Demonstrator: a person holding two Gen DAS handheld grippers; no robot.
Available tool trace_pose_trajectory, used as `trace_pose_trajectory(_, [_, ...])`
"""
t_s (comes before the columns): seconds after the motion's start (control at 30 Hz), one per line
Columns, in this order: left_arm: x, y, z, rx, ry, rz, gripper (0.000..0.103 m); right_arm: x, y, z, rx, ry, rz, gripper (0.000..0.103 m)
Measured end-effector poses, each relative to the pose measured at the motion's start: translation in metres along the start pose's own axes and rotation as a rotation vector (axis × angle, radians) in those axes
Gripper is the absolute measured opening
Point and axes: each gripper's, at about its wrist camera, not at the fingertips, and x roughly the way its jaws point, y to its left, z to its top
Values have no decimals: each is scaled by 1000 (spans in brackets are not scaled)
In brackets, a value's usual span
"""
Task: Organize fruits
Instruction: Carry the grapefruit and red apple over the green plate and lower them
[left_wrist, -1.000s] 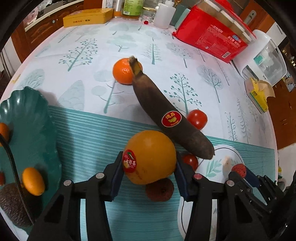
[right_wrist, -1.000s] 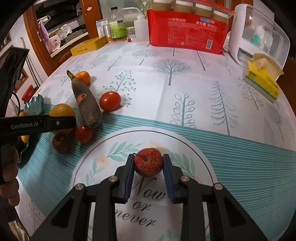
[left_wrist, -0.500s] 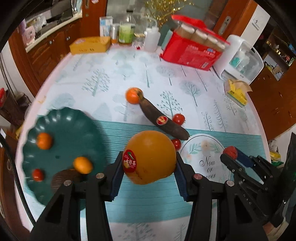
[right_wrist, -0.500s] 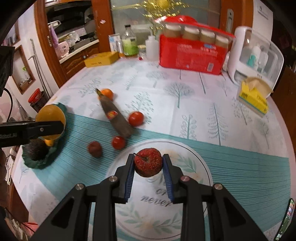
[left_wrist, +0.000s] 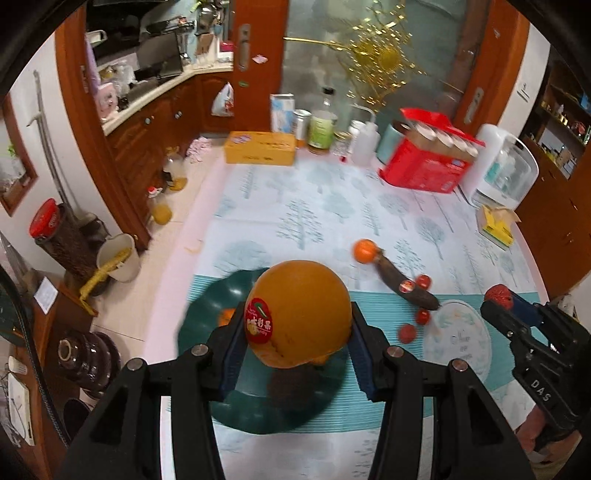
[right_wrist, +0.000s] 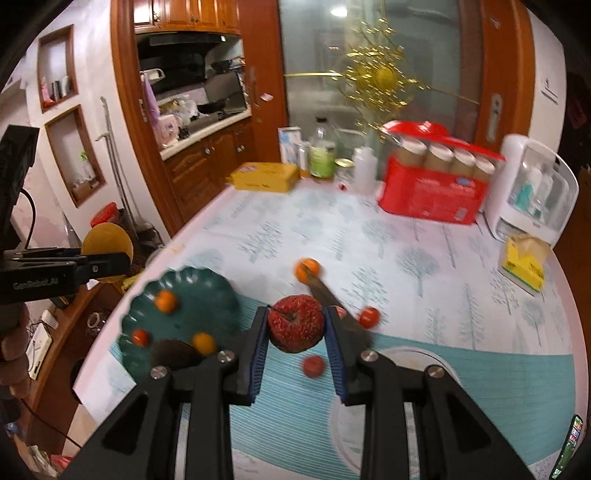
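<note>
- The left claw (left_wrist: 299, 354) is clamped on a big orange (left_wrist: 299, 314) with a red sticker, held up in the air over the green plate (left_wrist: 207, 306); it has not been set down.
- The right claw (right_wrist: 295, 347) is closed around a rough red fruit (right_wrist: 295, 323), also aloft, above the surface (right_wrist: 406, 240) just to the right of the plate.
- On the plate, seen from the right wrist, lie two small oranges (right_wrist: 166, 301), a little red fruit (right_wrist: 141, 336) and a dark avocado-like fruit (right_wrist: 171, 352), so I'd judge part of the sorting is done.
- Left out on the surface: a blackened banana (left_wrist: 406, 290) with a mandarin (left_wrist: 364, 250) touching its stem end, one cherry tomato (left_wrist: 423, 281) just beside the banana and another (left_wrist: 422, 315) near its tip, and a dark red round fruit (left_wrist: 407, 333) close by.
- By my reckoning two fruits are in transit and five wait on the surface, so the job looks short of halfway.
- Space on the plate looks tight for the big orange and the banana together; the picture is blurred, so exact spots there are hard to tell.
</note>
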Motion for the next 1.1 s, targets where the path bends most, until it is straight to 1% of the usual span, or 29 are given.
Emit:
trace_pose_trajectory(0.1, [0,25,0,-10,4,2,49,7,29,12,-16,-2,13,30])
trace_pose_trajectory(0.23, [13,56,-6,-15,38,0,49,26,61,22,-39,10,24,30])
trace_pose_trajectory(0.4, [47,86,-19,-14,111,-5,49,73,89,27,-22,78,35,30])
trace_pose_trajectory(0.6, [99,113,-38,-34,217,-15,49,128,113,20,-32,164,17,30])
trace_pose_trajectory(0.83, [153,122,-54,-26,317,-40,49,190,128,0,-34,287,14,30])
trace_pose_trajectory(0.93, [166,121,-56,-20,343,-50,49,209,130,-9,-34,331,3,30])
trace_pose_trajectory(1.1, [183,119,-54,-8,367,-67,49,228,130,-18,-21,379,5,30])
